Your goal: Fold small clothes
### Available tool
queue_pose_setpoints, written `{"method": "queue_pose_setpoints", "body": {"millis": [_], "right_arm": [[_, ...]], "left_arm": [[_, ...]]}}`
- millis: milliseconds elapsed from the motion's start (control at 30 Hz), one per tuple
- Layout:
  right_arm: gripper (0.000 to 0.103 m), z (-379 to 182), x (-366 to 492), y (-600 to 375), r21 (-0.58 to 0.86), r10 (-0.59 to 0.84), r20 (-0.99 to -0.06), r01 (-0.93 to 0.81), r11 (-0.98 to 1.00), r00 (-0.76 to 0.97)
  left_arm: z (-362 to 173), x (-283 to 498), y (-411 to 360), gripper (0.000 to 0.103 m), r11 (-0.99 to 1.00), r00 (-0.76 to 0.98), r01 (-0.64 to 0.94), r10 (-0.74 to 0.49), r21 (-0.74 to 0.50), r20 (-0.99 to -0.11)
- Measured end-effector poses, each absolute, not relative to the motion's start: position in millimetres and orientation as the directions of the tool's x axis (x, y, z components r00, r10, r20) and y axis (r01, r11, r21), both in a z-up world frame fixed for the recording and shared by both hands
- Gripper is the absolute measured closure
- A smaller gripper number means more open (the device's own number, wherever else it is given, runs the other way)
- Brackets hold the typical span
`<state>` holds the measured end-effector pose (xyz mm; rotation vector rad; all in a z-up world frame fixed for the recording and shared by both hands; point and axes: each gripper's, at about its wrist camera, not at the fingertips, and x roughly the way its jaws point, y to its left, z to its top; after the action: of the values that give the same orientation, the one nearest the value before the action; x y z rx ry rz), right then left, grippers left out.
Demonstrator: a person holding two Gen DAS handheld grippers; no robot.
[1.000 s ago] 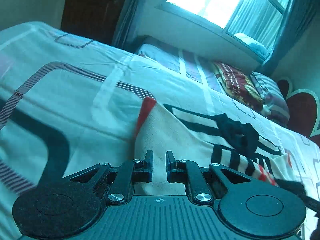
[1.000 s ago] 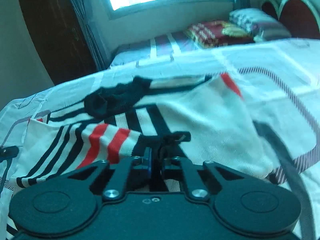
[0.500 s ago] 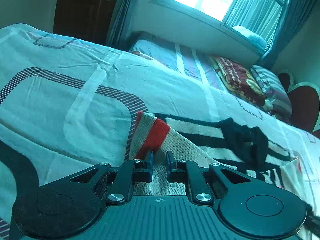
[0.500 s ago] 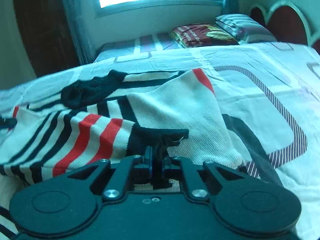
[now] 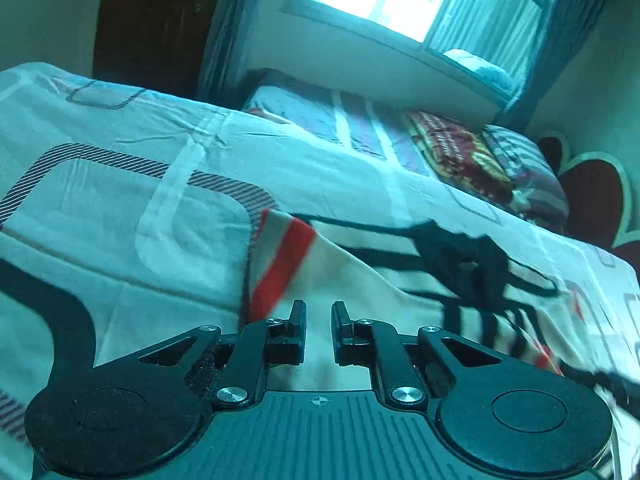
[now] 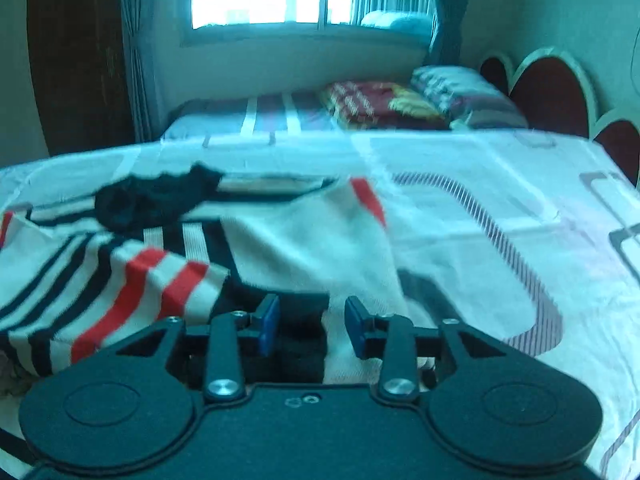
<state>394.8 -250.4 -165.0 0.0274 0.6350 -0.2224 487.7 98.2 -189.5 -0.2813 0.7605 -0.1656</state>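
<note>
A cream knit garment (image 5: 360, 276) with black and red stripes lies partly folded on the bed. It also shows in the right wrist view (image 6: 304, 240). A black piece (image 6: 152, 200) lies on its far side. My left gripper (image 5: 319, 312) has its jaws a small gap apart, with cream cloth lying between and under them. My right gripper (image 6: 312, 320) is open over the garment's near black edge (image 6: 296, 304) and holds nothing.
The bed sheet (image 6: 480, 216) is white with grey and striped shapes. A second bed with a red blanket (image 6: 376, 104) and striped pillow (image 6: 464, 92) stands under the window. A dark door (image 5: 152, 20) is at the left, a red headboard (image 6: 556, 92) at the right.
My right gripper has opened and let go of the garment's black edge. My left gripper's jaws have widened slightly. Both views have shifted a little.
</note>
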Motion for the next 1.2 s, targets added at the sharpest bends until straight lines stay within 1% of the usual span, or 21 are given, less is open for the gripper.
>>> {"method": "queue_pose_setpoints", "body": {"millis": [67, 100, 133, 200, 233, 300, 367, 433, 467, 500, 533, 567, 633, 700, 767, 833, 867, 933, 1033, 1200], "right_arm": [[0.064, -158, 392, -245, -0.014, -0.158, -0.568, 0.183, 0.983, 0.808], [0.063, -158, 394, -240, -0.016, -0.140, -0.573, 0.160, 0.987, 0.807], [0.062, -162, 397, -236, -0.025, -0.124, -0.594, 0.136, 0.990, 0.795], [0.062, -176, 403, -234, -0.027, -0.096, -0.643, 0.102, 0.994, 0.760], [0.062, -188, 409, -234, -0.035, -0.095, -0.689, 0.098, 0.995, 0.719], [0.061, -194, 411, -239, -0.016, -0.084, -0.692, 0.101, 0.995, 0.717], [0.061, -186, 413, -238, 0.001, -0.078, -0.707, 0.112, 0.994, 0.703], [0.061, -175, 404, -236, 0.028, -0.053, -0.674, 0.098, 0.995, 0.737], [0.059, -172, 399, -233, 0.018, -0.057, -0.660, 0.092, 0.996, 0.749], [0.057, -173, 397, -230, -0.004, -0.066, -0.661, 0.085, 0.996, 0.747], [0.054, -179, 398, -229, -0.026, -0.077, -0.683, 0.081, 0.996, 0.727], [0.054, -188, 401, -230, -0.032, -0.078, -0.711, 0.079, 0.996, 0.698], [0.054, -185, 398, -232, -0.016, -0.068, -0.706, 0.080, 0.997, 0.705], [0.054, -174, 392, -234, 0.028, -0.037, -0.687, 0.078, 0.997, 0.726], [0.053, -166, 385, -230, 0.007, -0.043, -0.659, 0.064, 0.998, 0.751], [0.052, -174, 388, -225, -0.036, -0.053, -0.687, 0.039, 0.999, 0.725], [0.052, -182, 392, -224, -0.043, -0.053, -0.718, 0.032, 0.999, 0.694], [0.052, -183, 390, -223, -0.052, -0.048, -0.720, 0.015, 0.999, 0.692], [0.050, -165, 376, -229, 0.022, 0.016, -0.689, -0.001, 1.000, 0.725], [0.049, -156, 355, -226, 0.030, 0.071, -0.683, -0.069, 0.997, 0.727]], "left_arm": [[-188, 468, 91, 0.092, 0.947, 0.705, 0.081, -0.274, -0.310, -0.654], [-190, 459, 88, 0.092, 0.946, 0.699, 0.086, -0.282, -0.314, -0.657], [-193, 452, 85, 0.092, 0.944, 0.692, 0.088, -0.288, -0.318, -0.662], [-203, 443, 79, 0.092, 0.951, 0.676, 0.095, -0.279, -0.294, -0.682], [-210, 440, 78, 0.092, 0.955, 0.669, 0.088, -0.267, -0.284, -0.693], [-218, 438, 82, 0.092, 0.950, 0.679, 0.091, -0.279, -0.300, -0.679], [-211, 437, 83, 0.092, 0.952, 0.672, 0.076, -0.269, -0.296, -0.690], [-199, 428, 82, 0.092, 0.951, 0.686, 0.079, -0.270, -0.300, -0.675], [-196, 423, 80, 0.092, 0.954, 0.695, 0.086, -0.264, -0.288, -0.668], [-197, 420, 80, 0.092, 0.959, 0.694, 0.085, -0.252, -0.271, -0.675], [-204, 419, 80, 0.092, 0.962, 0.679, 0.077, -0.244, -0.263, -0.693], [-211, 419, 83, 0.092, 0.958, 0.669, 0.070, -0.252, -0.278, -0.699], [-211, 415, 85, 0.092, 0.955, 0.676, 0.052, -0.250, -0.293, -0.693], [-200, 408, 81, 0.092, 0.953, 0.687, 0.043, -0.246, -0.299, -0.684], [-193, 399, 73, 0.092, 0.955, 0.699, 0.076, -0.256, -0.286, -0.668], [-202, 398, 66, 0.092, 0.966, 0.678, 0.080, -0.233, -0.245, -0.697], [-210, 399, 66, 0.092, 0.966, 0.657, 0.062, -0.228, -0.250, -0.718], [-214, 396, 71, 0.092, 0.961, 0.668, 0.028, -0.224, -0.276, -0.710], [-201, 385, 68, 0.092, 0.961, 0.670, 0.028, -0.223, -0.276, -0.708], [-193, 358, 63, 0.092, 0.961, 0.668, 0.022, -0.220, -0.277, -0.711]]}}
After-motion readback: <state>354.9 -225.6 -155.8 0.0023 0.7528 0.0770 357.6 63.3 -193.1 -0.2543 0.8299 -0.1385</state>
